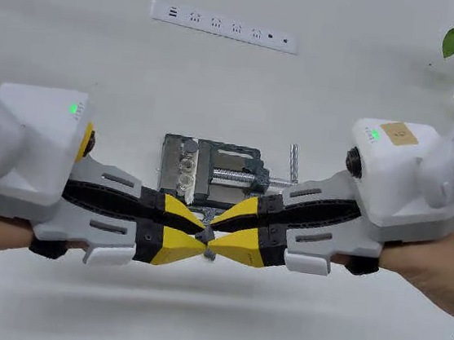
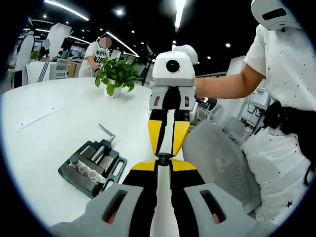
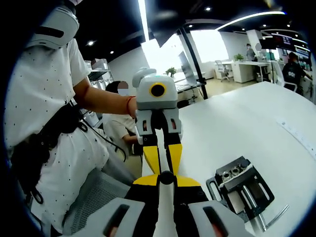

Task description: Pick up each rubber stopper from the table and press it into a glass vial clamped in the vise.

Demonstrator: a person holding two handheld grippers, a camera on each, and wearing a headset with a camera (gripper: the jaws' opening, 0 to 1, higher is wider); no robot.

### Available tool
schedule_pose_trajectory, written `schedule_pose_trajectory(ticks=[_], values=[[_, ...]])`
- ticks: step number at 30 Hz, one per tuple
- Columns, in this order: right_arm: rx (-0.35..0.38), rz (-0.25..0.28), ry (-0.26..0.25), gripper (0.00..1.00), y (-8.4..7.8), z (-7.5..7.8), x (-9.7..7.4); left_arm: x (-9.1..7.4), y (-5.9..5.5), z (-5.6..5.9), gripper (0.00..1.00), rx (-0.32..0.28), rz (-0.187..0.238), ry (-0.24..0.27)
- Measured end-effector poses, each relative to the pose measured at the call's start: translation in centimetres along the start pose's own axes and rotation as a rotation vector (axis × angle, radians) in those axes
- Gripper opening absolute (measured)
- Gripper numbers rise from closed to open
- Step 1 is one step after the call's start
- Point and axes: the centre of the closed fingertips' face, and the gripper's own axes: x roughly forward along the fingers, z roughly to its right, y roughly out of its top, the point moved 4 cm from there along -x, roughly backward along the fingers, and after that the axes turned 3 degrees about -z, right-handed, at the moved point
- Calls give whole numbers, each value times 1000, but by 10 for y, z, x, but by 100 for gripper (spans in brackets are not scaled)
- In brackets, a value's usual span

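Near the worktop's (image 1: 97,81) front edge, clenching left tongs (image 1: 201,238) and right tongs (image 1: 218,240) tip to tip on one stopper (image 3: 166,177), likely passing it across for a better grip; beyond, toward the middle, holding vials (image 1: 185,173) upright in the vise (image 1: 227,155), ready for pressing.

1. The left gripper (image 1: 201,234) points inward, toward the right, with its jaws closed at the tips.
2. The right gripper (image 1: 219,236) points toward the left, jaws also closed.
3. Their tips touch each other.
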Motion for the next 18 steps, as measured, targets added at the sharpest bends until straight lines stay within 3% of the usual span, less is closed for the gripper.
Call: schedule_pose_trajectory(ticks=[13,18], values=[[14,-30,-19,5,4,6,4,-6,-8,-3,7,30,12,68],[16,-39,-60,5,10,18,0,-14,-14,-9,13,25,22,118]])
